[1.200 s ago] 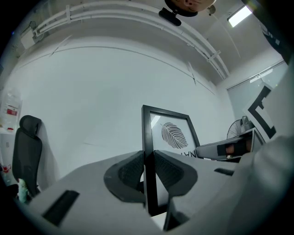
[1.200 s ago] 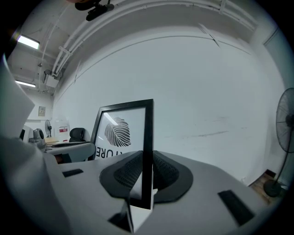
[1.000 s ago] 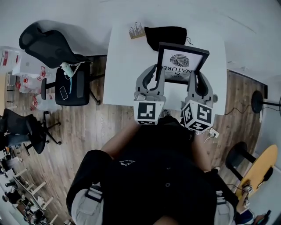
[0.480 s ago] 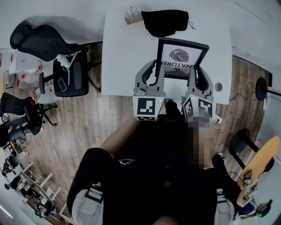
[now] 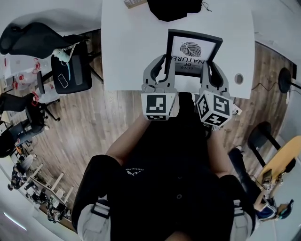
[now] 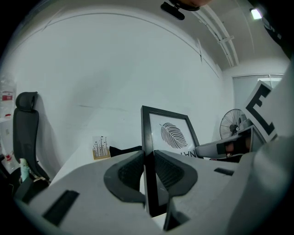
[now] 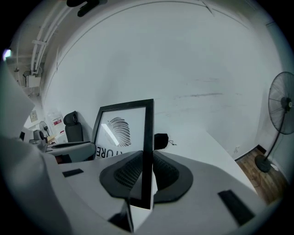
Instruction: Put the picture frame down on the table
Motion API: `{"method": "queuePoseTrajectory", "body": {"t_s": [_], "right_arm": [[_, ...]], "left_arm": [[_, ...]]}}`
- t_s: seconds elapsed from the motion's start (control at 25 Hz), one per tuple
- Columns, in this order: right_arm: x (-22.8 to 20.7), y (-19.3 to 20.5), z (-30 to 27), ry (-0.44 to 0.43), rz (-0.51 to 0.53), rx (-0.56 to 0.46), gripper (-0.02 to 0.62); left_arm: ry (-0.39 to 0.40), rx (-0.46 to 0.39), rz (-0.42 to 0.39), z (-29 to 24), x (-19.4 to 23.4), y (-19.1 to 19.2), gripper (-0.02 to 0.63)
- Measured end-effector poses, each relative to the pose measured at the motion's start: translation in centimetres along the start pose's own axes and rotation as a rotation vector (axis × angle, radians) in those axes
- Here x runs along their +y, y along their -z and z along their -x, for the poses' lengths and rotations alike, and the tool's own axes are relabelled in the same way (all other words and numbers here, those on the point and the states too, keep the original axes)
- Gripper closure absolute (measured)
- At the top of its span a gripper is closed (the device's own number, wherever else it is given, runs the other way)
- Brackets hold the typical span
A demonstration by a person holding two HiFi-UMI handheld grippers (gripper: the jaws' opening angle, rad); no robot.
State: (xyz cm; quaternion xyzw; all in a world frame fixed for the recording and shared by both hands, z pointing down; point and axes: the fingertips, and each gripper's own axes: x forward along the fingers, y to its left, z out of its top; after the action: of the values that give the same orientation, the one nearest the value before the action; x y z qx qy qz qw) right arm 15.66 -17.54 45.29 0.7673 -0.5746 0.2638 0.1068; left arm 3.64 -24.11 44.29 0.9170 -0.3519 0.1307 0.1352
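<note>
A black picture frame (image 5: 194, 49) with a white leaf print stands upright and slightly tilted over the near part of the white table (image 5: 127, 47). My left gripper (image 5: 166, 67) is shut on its left side bar, and my right gripper (image 5: 210, 68) is shut on its right side bar. In the left gripper view the dark pads (image 6: 126, 174) clamp the frame's edge (image 6: 148, 137), with the print facing right. The right gripper view shows the same clamp (image 7: 147, 172) on the other edge of the frame (image 7: 120, 131). The frame's bottom edge is hidden behind the grippers.
A black pouch (image 5: 174, 7) and a small illustrated card (image 6: 100, 148) lie at the table's far side. A round grommet (image 5: 238, 78) sits near the table's right edge. An office chair (image 5: 70, 75) stands left of the table, and a floor fan (image 7: 281, 110) to the right.
Both grippers have come down toward the table top together with the frame, and the frame has tipped a little. Both grips stay the same.
</note>
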Motion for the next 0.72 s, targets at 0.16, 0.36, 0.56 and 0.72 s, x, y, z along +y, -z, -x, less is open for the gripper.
{"method": "queuePoseTrajectory", "body": {"t_s": [0.16,0.36,0.56,0.72], "right_arm": [[-0.9,2.3,-0.8,0.005,-0.023,0.045,0.528],[-1.8,5.3,-2.0,-0.006,-0.051,0.12,0.528],[-1.5,8.2,-3.5,-0.025,-0.071,0.194,0.528],[-1.5,10.1,-4.3,-0.032,-0.093,0.238,0.528]], "left_arm": [[0.001,0.037,-0.004,-0.9,-0.3,2.4,0.532],[-0.012,0.099,0.001,-1.5,-0.6,5.3,0.532],[-0.031,0.159,0.028,-1.6,0.3,8.2,0.532],[-0.033,0.198,0.041,-1.9,0.7,9.8,0.532]]}}
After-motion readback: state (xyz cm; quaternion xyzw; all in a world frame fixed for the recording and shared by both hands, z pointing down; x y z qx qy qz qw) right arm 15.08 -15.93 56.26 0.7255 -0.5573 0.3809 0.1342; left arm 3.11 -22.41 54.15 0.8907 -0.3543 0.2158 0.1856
